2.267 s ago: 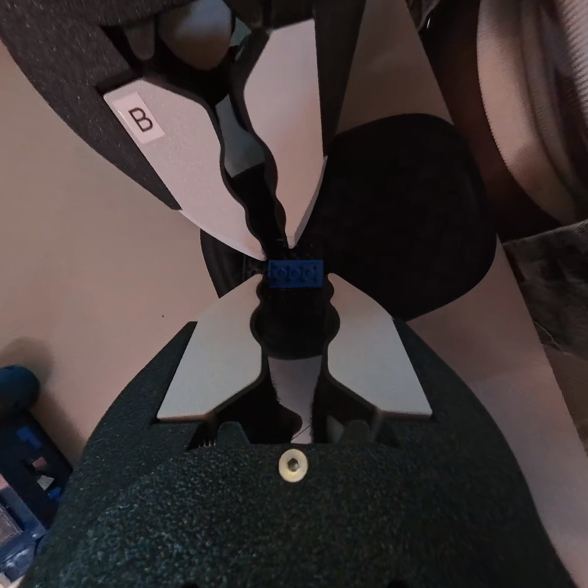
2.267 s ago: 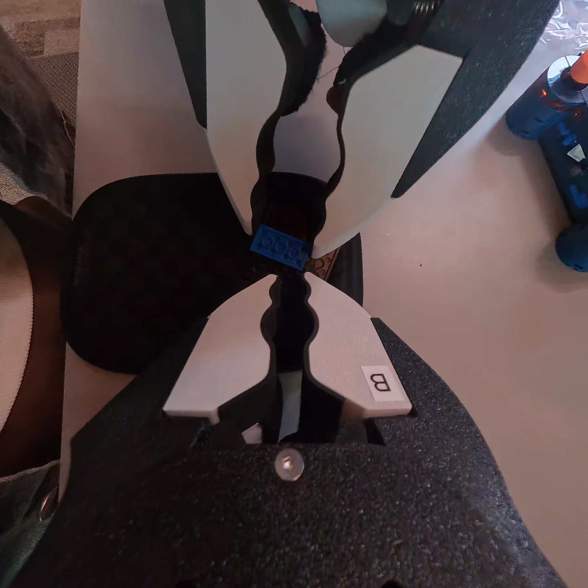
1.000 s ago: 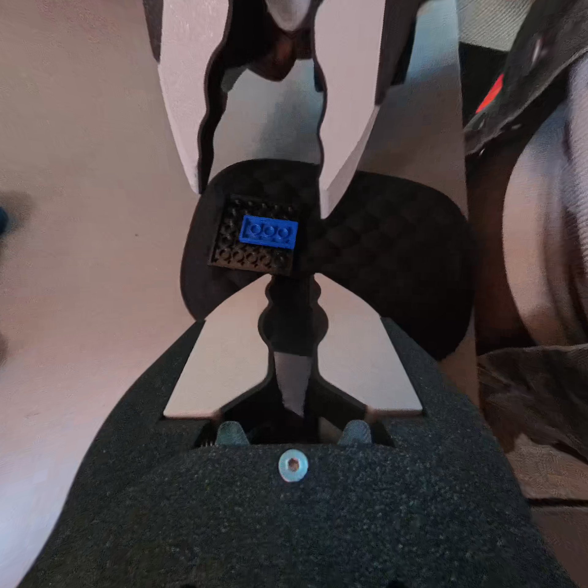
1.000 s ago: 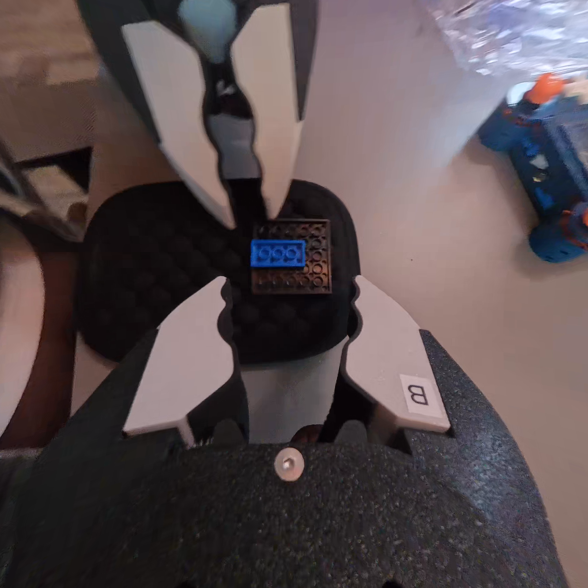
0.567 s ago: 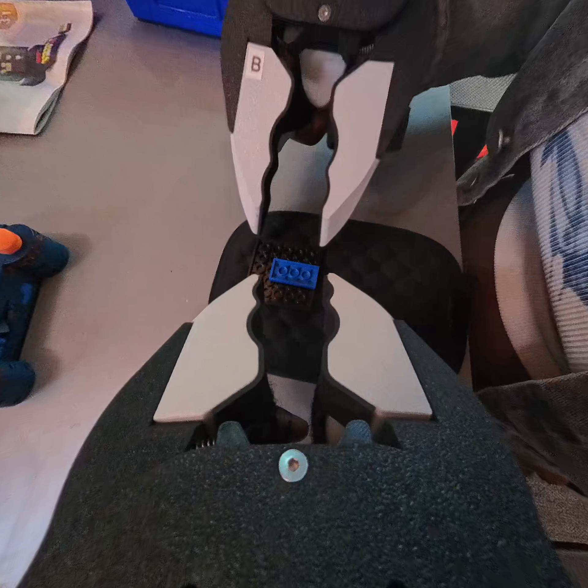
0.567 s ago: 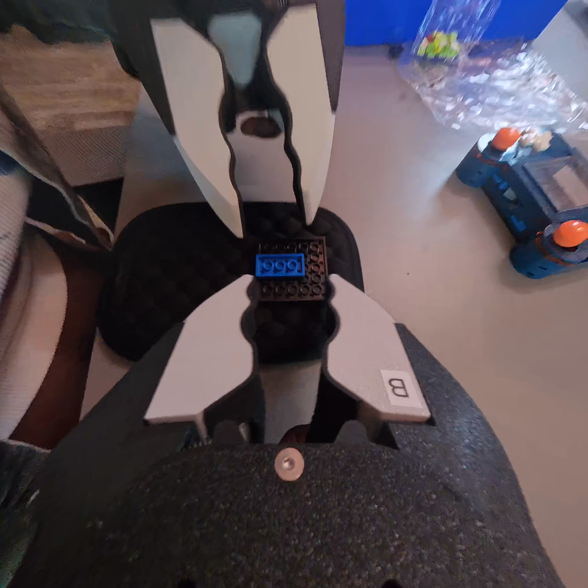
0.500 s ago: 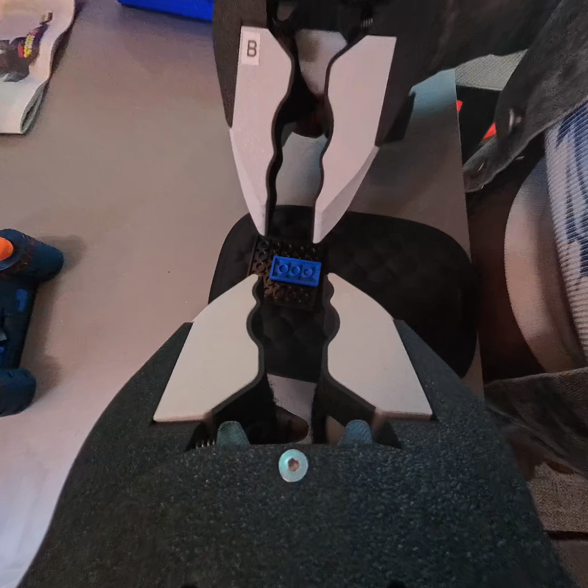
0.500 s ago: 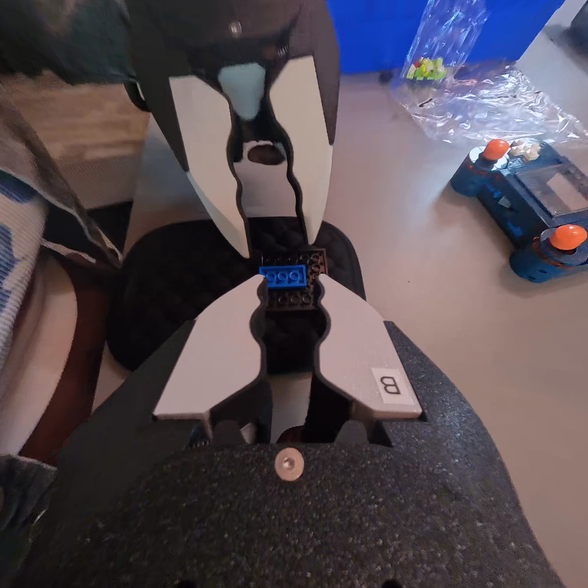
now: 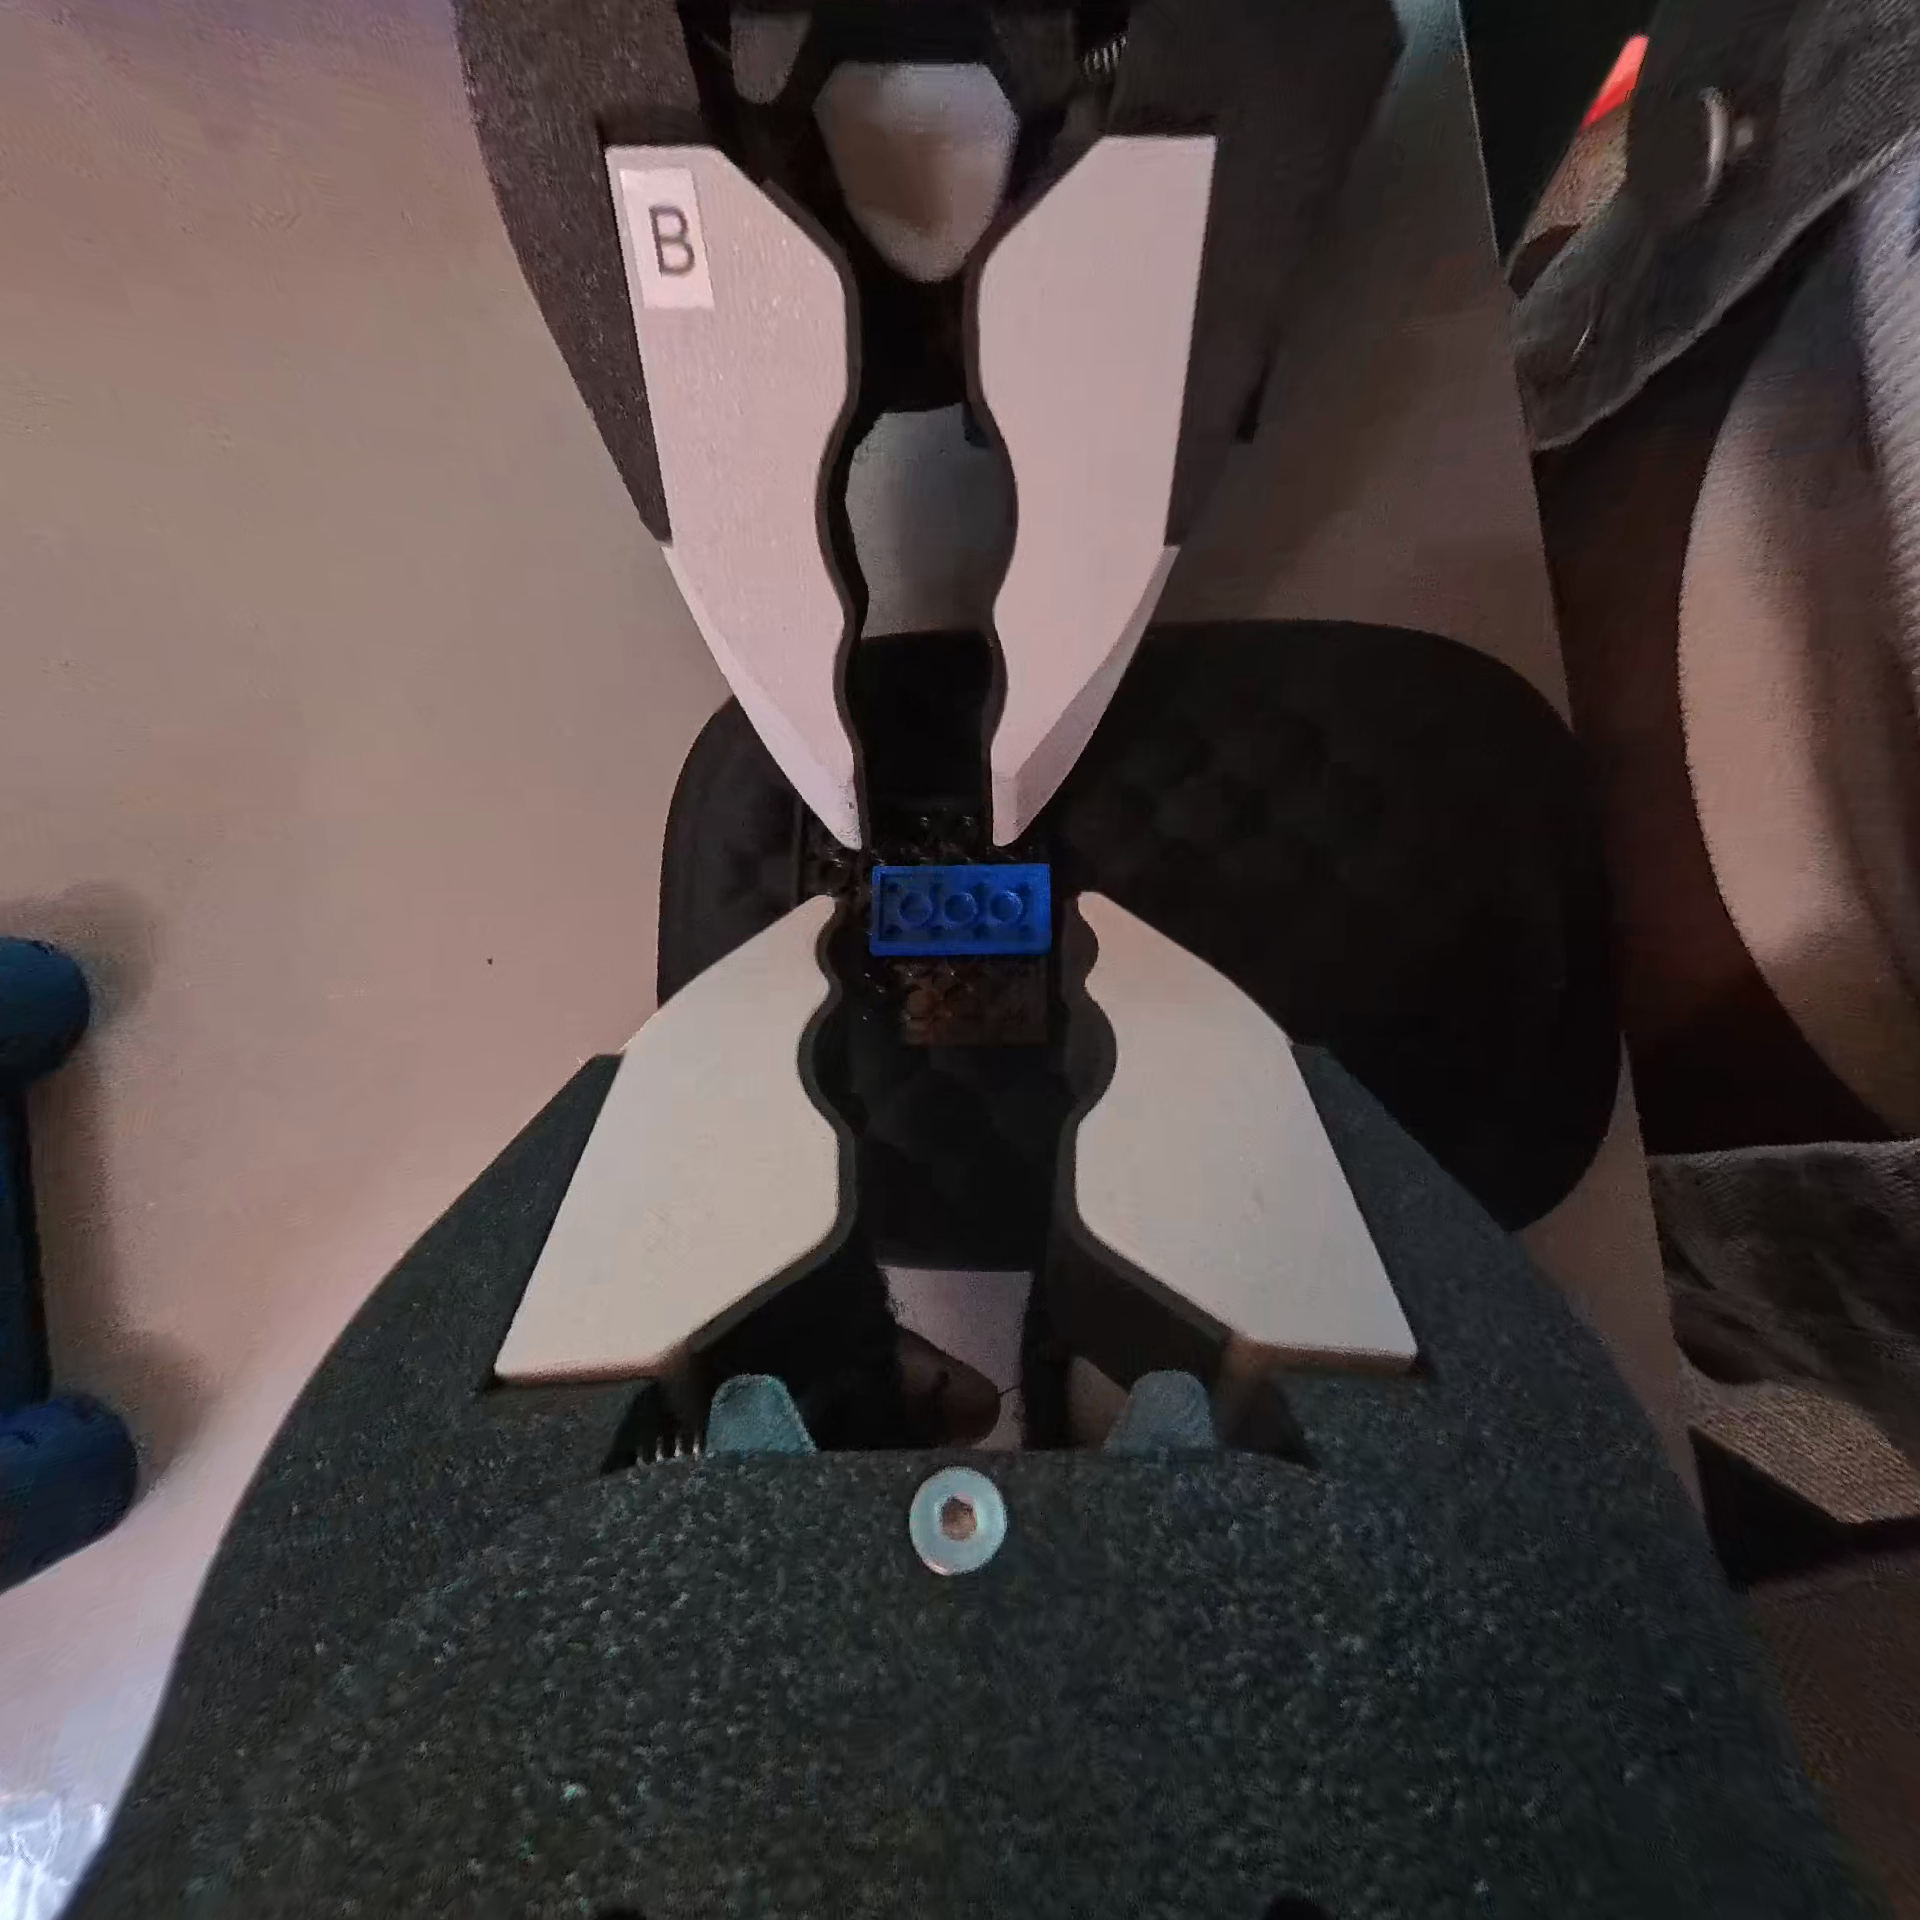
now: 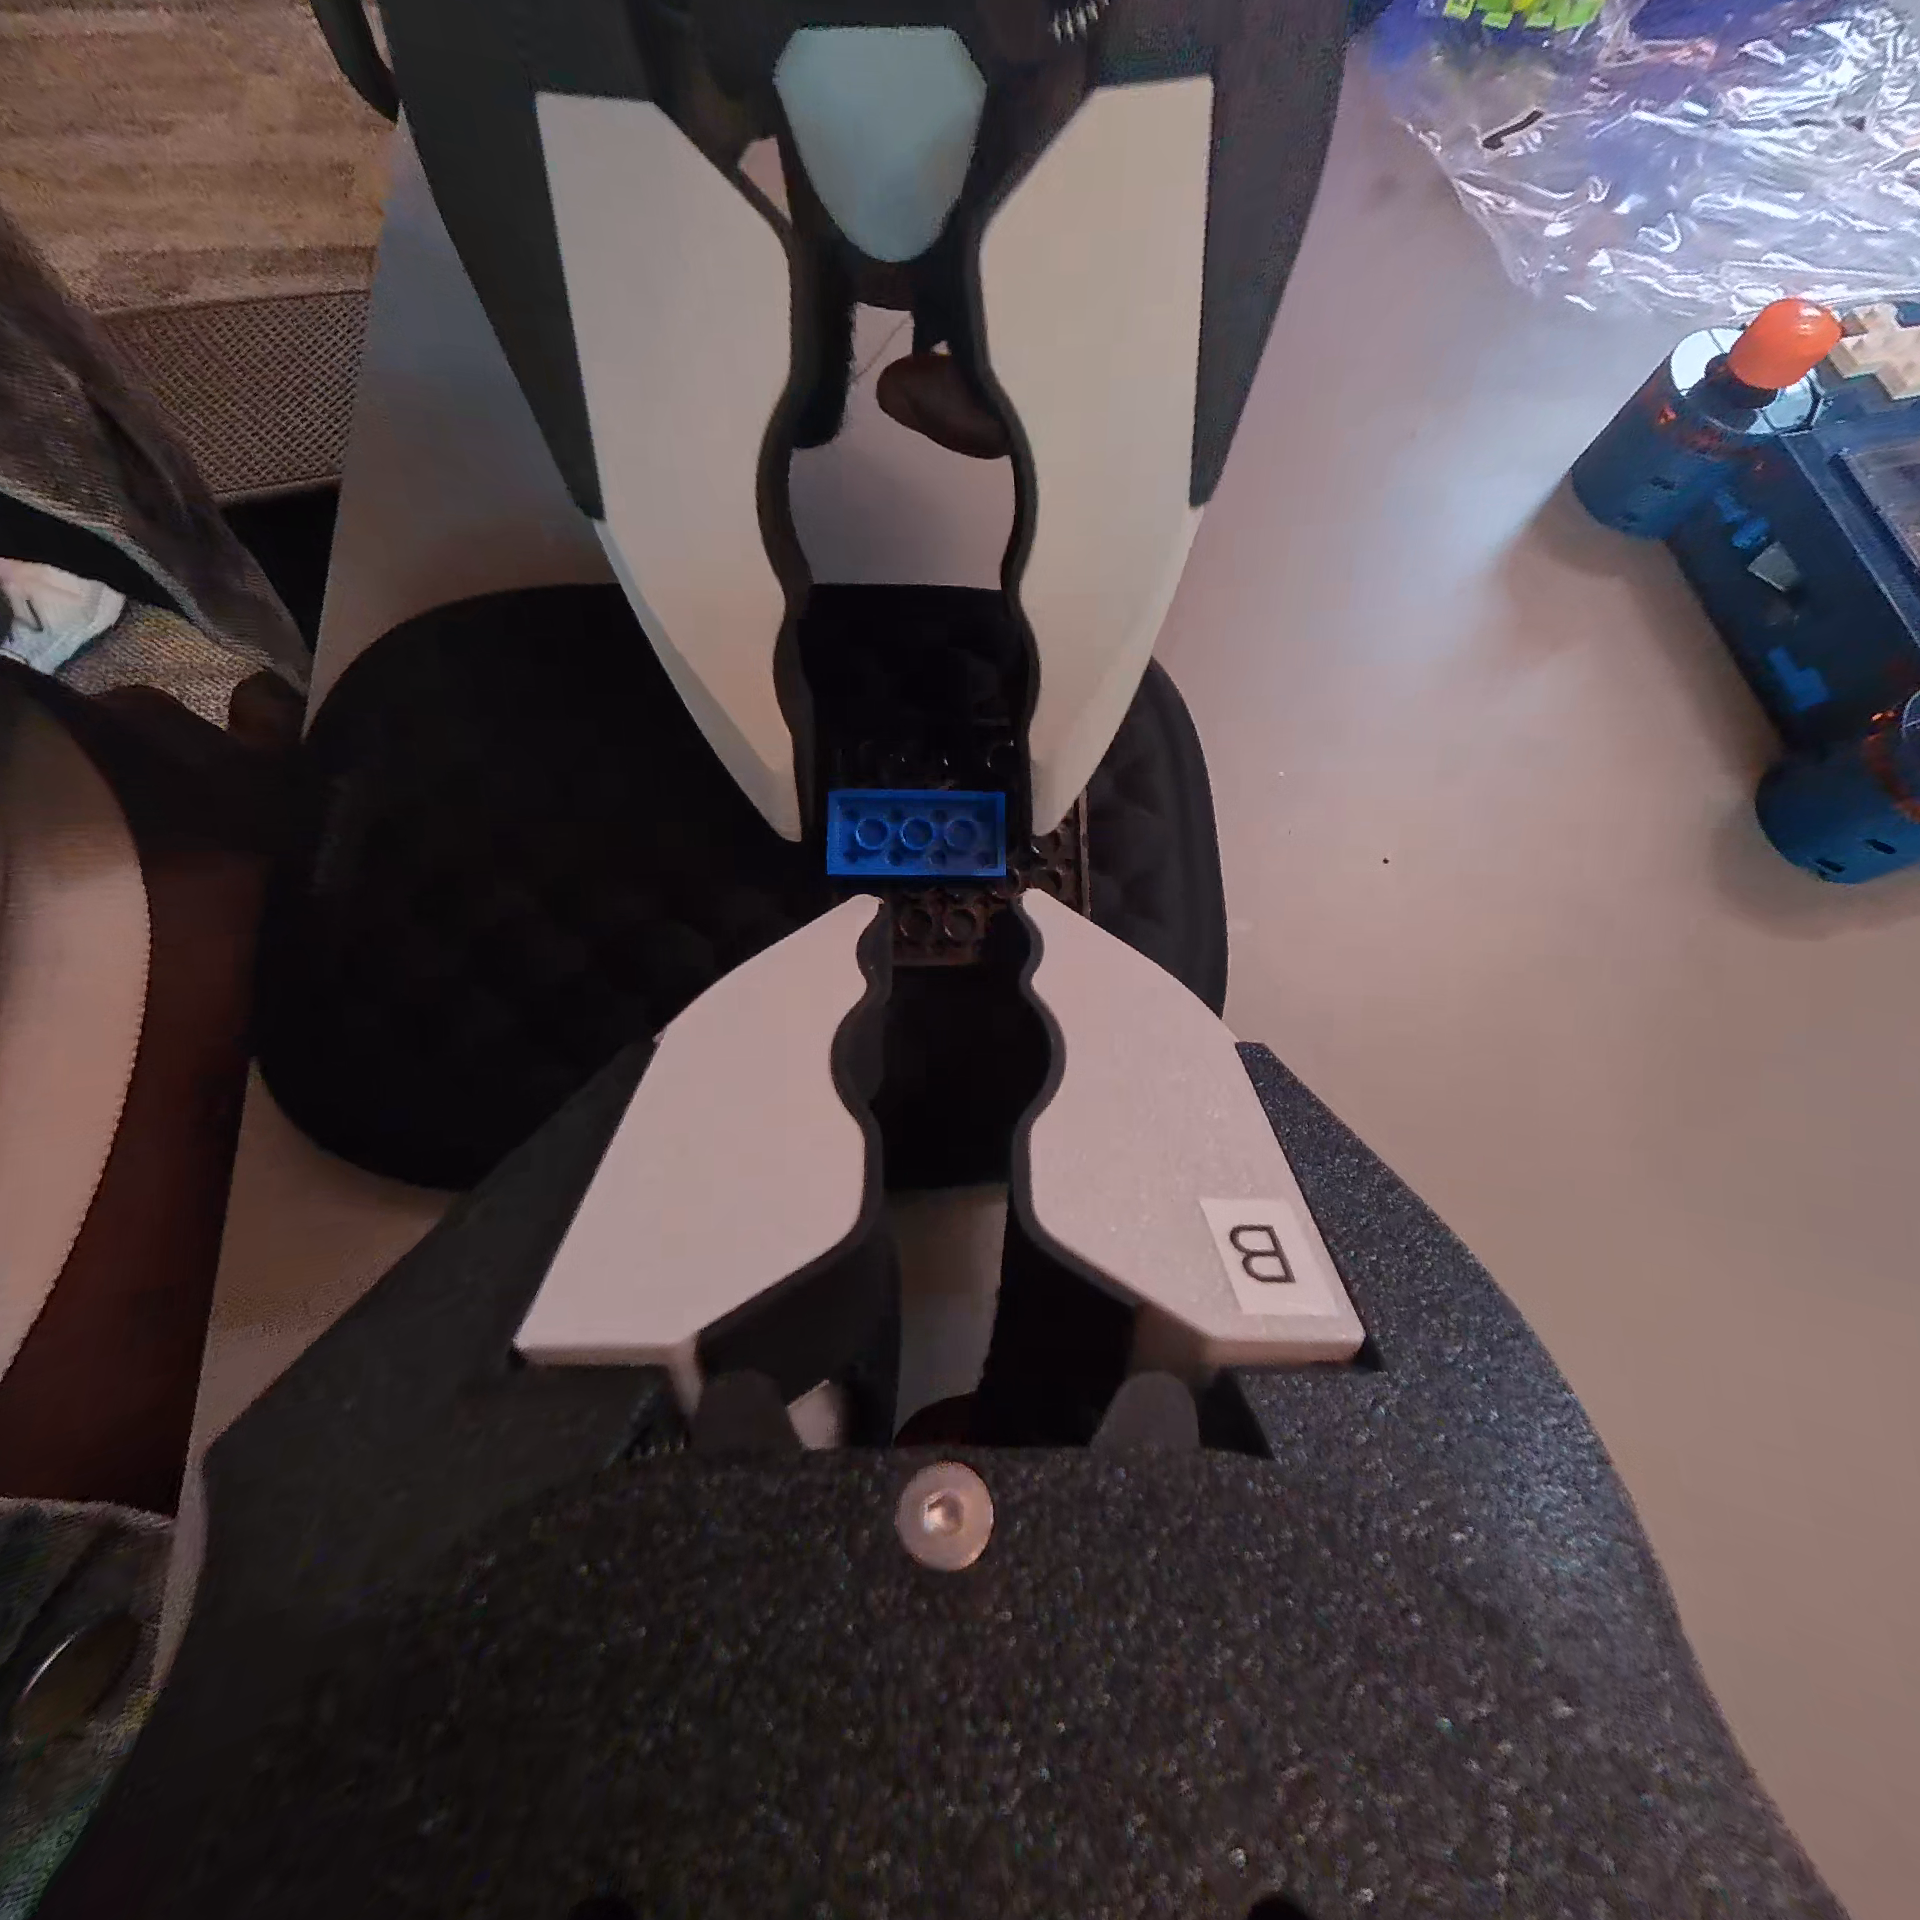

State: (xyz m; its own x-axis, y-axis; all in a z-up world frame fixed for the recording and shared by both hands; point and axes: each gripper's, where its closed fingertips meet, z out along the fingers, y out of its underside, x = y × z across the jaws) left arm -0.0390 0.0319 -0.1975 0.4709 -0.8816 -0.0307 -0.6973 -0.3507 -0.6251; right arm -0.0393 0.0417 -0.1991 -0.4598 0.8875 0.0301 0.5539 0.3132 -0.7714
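Note:
A blue brick (image 9: 961, 909), underside up, sits on a black studded plate (image 9: 966, 997) that lies on a black mat (image 9: 1351, 883). My left gripper (image 9: 956, 914) is low over the plate. Its jaws are parted about a brick's width and straddle the blue brick closely; contact is unclear. My right gripper (image 10: 951, 920) faces it from the other side, jaws narrowly parted over the plate's edge (image 10: 940, 930), just short of the brick (image 10: 914, 847). Nothing is held between the right jaws. The left gripper (image 10: 920, 821) shows opposite in the right wrist view, and the right gripper (image 9: 930, 836) in the left wrist view.
A dark blue toy build with orange domes (image 10: 1787, 582) stands on the beige table (image 9: 312, 623), with part of it at the left edge (image 9: 42, 1195). A crumpled clear plastic bag (image 10: 1662, 135) lies behind it. A person's clothing (image 9: 1766, 727) is close beside the mat. Both grippers' tips are close together, under 4 cm apart.
Both grippers lifted away from the brick, then came back down to it. The right jaws went wide open and have since narrowed. The left jaw gap is unchanged over the last half second.

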